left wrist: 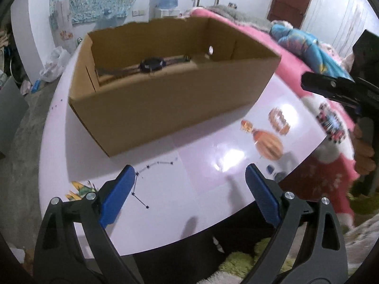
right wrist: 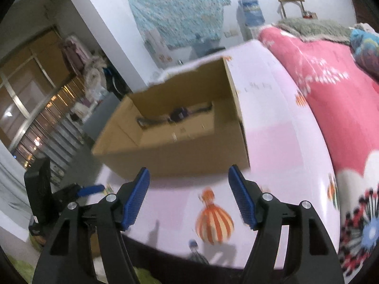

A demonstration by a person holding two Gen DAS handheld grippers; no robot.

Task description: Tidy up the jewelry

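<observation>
2 grippers hang wide with nothing between them: left gripper (left wrist: 187, 172), right gripper (right wrist: 188, 174). Watch (left wrist: 151, 64) lies inside the cardboard box (left wrist: 165, 108); thin necklace (left wrist: 142, 184) sits just in front of it.

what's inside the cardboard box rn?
A dark wristwatch lies stretched along the floor of the cardboard box, strap ends out to both sides. The near wall hides the front strip of the floor, so anything lying there can't be seen.
</observation>
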